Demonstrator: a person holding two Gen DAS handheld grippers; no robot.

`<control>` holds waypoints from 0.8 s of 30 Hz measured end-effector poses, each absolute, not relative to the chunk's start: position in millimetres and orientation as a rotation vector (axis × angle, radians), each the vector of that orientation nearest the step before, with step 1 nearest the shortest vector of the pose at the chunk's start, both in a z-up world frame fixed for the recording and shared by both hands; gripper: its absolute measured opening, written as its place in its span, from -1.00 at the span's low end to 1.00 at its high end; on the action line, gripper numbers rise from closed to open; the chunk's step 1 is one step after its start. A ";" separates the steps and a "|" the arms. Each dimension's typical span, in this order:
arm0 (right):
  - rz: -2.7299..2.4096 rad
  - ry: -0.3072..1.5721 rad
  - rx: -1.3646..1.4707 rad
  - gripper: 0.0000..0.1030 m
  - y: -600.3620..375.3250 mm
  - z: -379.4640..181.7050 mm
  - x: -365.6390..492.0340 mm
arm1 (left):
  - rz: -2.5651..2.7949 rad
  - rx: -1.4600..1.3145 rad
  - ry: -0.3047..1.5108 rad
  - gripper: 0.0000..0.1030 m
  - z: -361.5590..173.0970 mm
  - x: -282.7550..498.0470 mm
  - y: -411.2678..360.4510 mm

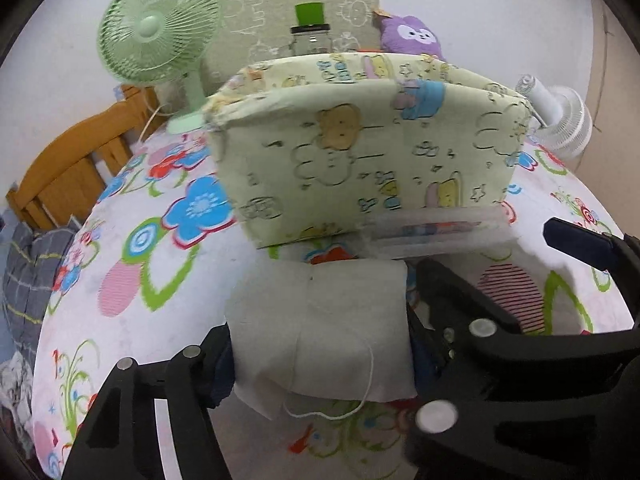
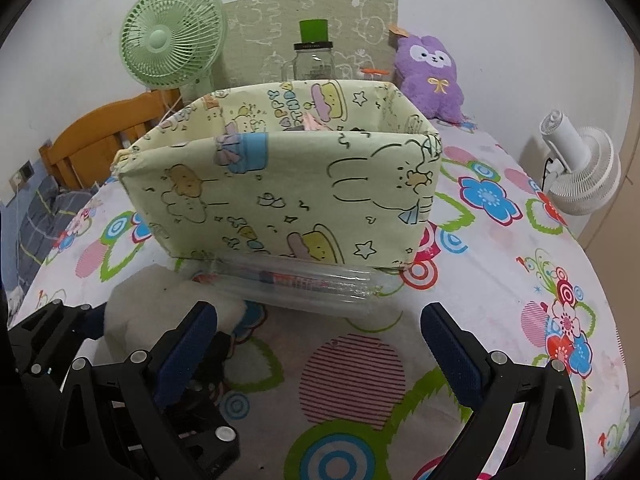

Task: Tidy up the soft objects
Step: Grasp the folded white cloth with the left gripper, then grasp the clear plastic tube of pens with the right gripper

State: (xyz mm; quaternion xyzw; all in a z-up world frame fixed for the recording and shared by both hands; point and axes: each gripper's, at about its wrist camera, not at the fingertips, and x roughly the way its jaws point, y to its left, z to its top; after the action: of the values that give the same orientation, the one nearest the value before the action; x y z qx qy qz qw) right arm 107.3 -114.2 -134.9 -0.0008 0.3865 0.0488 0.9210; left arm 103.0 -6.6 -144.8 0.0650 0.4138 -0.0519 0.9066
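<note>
My left gripper [image 1: 320,332] is shut on a white folded cloth [image 1: 320,320] and holds it just above the flowered sheet, in front of a pale green cartoon-print fabric box [image 1: 360,152]. The cloth also shows at the left of the right wrist view [image 2: 140,312], beside the left gripper. My right gripper [image 2: 320,340] is open and empty, low over the sheet in front of the box [image 2: 288,192]. A clear plastic pack [image 2: 296,280] lies against the box's front base. A purple plush toy [image 2: 432,72] sits behind the box.
A green fan [image 2: 172,48] and a glass jar with a green lid [image 2: 314,56] stand behind the box. A white fan [image 2: 580,172] is at the right edge. A wooden bed frame [image 2: 100,136] is at the left.
</note>
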 end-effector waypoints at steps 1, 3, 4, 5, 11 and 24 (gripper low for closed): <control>0.102 0.794 -0.004 1.00 -113.2 -134.8 106.5 | -0.099 0.127 0.854 0.38 -144.3 102.4 -3.6; 0.105 0.792 -0.003 1.00 -110.7 -134.5 105.2 | -0.081 0.115 0.851 0.38 -142.6 101.5 3.3; 0.106 0.793 0.002 1.00 -110.4 -134.3 105.0 | -0.073 0.111 0.848 0.38 -141.7 101.0 5.8; 0.105 0.794 0.006 1.00 -109.7 -134.2 105.0 | -0.068 0.107 0.847 0.38 -141.2 101.0 7.7; 0.091 0.801 0.018 1.00 -105.7 -133.4 109.1 | -0.004 0.126 0.812 0.38 -137.1 103.2 16.9; 0.085 0.836 0.049 1.00 -97.2 -140.6 127.0 | -0.021 0.115 0.838 0.38 -145.4 120.8 17.1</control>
State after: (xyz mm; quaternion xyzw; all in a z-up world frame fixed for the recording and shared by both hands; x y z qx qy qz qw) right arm 127.0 -97.2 -140.6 0.0236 0.4057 0.0412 0.9128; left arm 120.8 17.1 -145.4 0.0558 0.4067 -0.0102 0.9118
